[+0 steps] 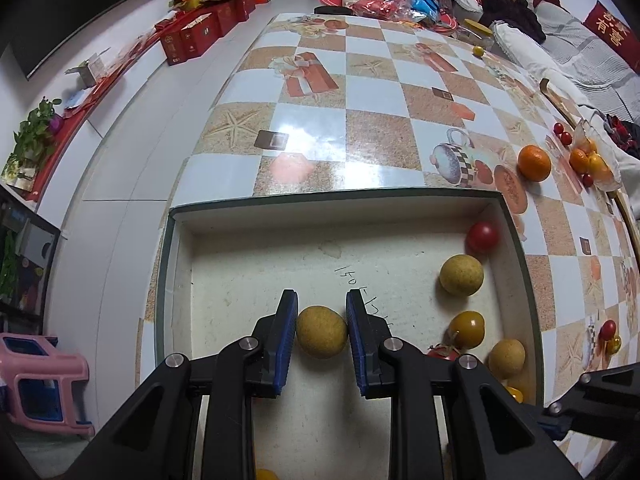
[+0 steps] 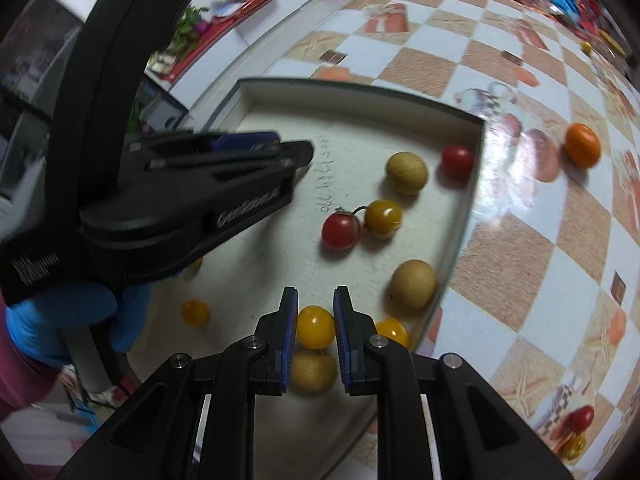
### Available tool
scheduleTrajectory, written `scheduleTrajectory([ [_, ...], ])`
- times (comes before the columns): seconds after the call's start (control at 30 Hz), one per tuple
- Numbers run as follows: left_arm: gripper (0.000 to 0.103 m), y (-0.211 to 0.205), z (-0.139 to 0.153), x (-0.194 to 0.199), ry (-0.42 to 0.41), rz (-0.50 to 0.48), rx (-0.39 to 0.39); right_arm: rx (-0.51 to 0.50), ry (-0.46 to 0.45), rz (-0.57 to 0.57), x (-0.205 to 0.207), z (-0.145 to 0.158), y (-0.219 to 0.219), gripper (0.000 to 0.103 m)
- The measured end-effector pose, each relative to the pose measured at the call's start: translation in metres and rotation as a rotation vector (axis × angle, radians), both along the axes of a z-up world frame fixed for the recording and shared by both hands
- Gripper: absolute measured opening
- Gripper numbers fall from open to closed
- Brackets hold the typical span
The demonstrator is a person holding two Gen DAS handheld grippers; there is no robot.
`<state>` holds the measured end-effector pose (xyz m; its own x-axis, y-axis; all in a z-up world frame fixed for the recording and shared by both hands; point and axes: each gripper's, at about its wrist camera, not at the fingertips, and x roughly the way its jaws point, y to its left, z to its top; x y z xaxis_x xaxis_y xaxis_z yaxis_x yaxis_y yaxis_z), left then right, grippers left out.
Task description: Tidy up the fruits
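Between my left tongs (image 1: 322,320) sits a round, tan, rough-skinned longan (image 1: 321,331), both blue pads touching its sides, clamped, over the white box (image 1: 514,240) floor. Right of them I see two more longans, a red tomato (image 1: 482,237) and an amber one. My right tongs (image 2: 316,314) are closed on a glossy yellow tomato (image 2: 315,327), held above another longan (image 2: 313,372) in the same box.

L gripper (image 1: 322,310) clamped, R gripper (image 2: 316,308) clamped
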<state>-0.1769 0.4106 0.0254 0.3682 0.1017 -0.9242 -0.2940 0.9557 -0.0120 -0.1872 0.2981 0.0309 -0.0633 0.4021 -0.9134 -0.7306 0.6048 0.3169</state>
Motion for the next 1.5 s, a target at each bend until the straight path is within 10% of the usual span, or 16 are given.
scheduleTrajectory([
  [0.13,0.027,0.001,-0.002,0.002,0.008,-0.013,-0.008,-0.031,-0.034,0.064,-0.009,-0.009,0.01,0.02],
  [0.2,0.066,0.001,-0.002,0.002,0.008,-0.016,-0.008,-0.047,-0.054,0.093,-0.014,-0.012,0.013,0.023],
  [0.27,0.077,0.002,0.002,0.0,-0.023,-0.003,0.027,-0.045,-0.074,0.119,-0.018,-0.012,0.016,0.032],
  [0.43,0.077,0.005,0.0,0.002,-0.004,0.003,0.01,-0.039,-0.1,0.141,-0.026,-0.006,0.018,0.049],
  [0.57,0.077,0.004,0.006,-0.001,0.004,0.006,0.008,-0.017,-0.132,0.169,-0.038,0.013,0.01,0.085],
  [0.73,0.078,0.005,0.02,-0.016,0.023,0.047,0.002,-0.032,-0.096,0.136,-0.041,0.029,-0.005,0.094],
  [0.87,0.102,0.005,0.035,-0.033,0.008,0.081,0.006,-0.064,-0.059,0.071,-0.034,0.034,-0.017,0.103],
  [1.5,0.102,-0.006,0.063,-0.083,0.114,0.125,-0.017,-0.186,-0.001,-0.093,-0.016,0.051,-0.048,0.103],
])
